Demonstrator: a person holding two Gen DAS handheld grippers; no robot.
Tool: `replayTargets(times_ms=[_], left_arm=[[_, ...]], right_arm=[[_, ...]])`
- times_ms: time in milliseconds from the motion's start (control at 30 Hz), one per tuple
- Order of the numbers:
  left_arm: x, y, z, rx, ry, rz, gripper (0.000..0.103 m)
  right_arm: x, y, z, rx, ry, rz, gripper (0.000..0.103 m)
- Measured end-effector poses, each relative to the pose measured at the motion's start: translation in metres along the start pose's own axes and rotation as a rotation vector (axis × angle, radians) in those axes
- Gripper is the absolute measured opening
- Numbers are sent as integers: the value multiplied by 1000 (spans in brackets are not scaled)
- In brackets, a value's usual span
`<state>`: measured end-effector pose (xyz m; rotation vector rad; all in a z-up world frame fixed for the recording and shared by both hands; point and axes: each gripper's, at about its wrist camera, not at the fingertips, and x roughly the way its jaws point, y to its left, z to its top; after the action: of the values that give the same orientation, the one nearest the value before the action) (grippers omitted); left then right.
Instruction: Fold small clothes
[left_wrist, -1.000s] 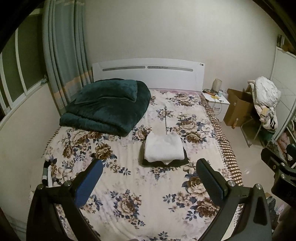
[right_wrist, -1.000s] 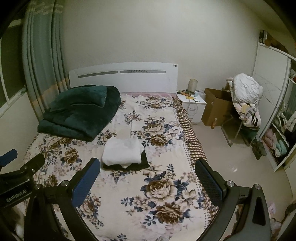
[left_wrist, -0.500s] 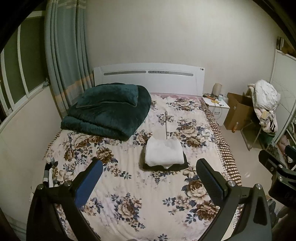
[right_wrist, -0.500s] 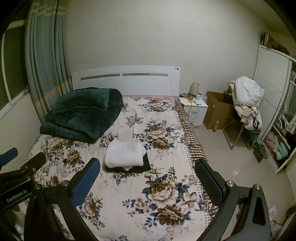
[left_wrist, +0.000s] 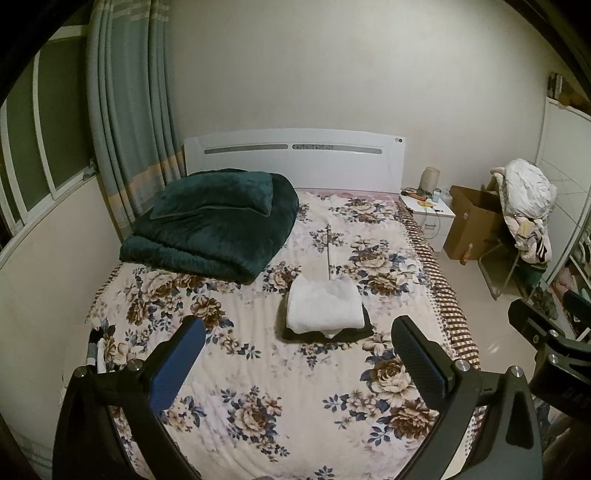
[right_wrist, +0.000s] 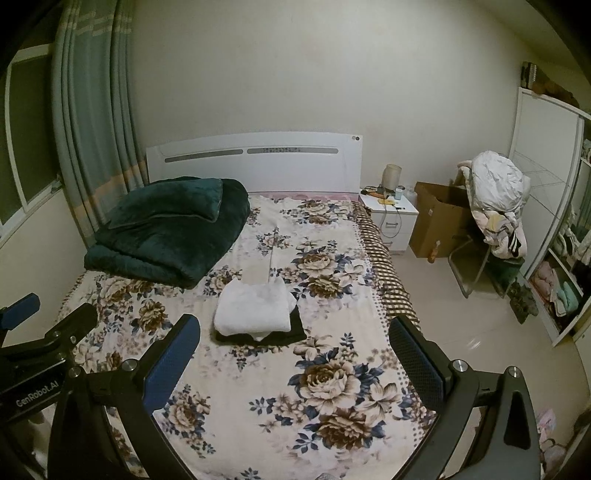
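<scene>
A folded white garment (left_wrist: 323, 306) lies on top of a folded black garment (left_wrist: 354, 332) in the middle of the floral bed (left_wrist: 258, 369). The same stack shows in the right wrist view, white garment (right_wrist: 255, 306) over black garment (right_wrist: 295, 332). My left gripper (left_wrist: 295, 343) is open and empty, held high above the foot of the bed, well short of the stack. My right gripper (right_wrist: 293, 343) is open and empty, also back from the stack. Each gripper shows at the edge of the other's view.
A folded dark green blanket with a pillow (left_wrist: 218, 225) lies at the head of the bed on the left. A white nightstand (right_wrist: 391, 218), a cardboard box (right_wrist: 439, 218) and a chair piled with clothes (right_wrist: 495, 199) stand to the right. Curtains (left_wrist: 129, 129) hang on the left.
Both grippers have drawn back and up from the bed, so the stack looks smaller and more of the room shows. Both stay open and empty.
</scene>
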<state>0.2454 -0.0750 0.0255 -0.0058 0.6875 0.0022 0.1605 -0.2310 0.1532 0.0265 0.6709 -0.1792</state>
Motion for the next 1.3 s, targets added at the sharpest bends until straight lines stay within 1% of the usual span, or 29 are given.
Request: replayTargets(times_ms=[333, 1300], left_arm=[[-3, -2, 4, 1, -2, 2, 103], [-4, -1, 0, 0, -6, 0, 103]], right_arm=[[-3, 0, -1, 4, -3, 2, 103], [-13, 0, -9, 17, -5, -5, 103]])
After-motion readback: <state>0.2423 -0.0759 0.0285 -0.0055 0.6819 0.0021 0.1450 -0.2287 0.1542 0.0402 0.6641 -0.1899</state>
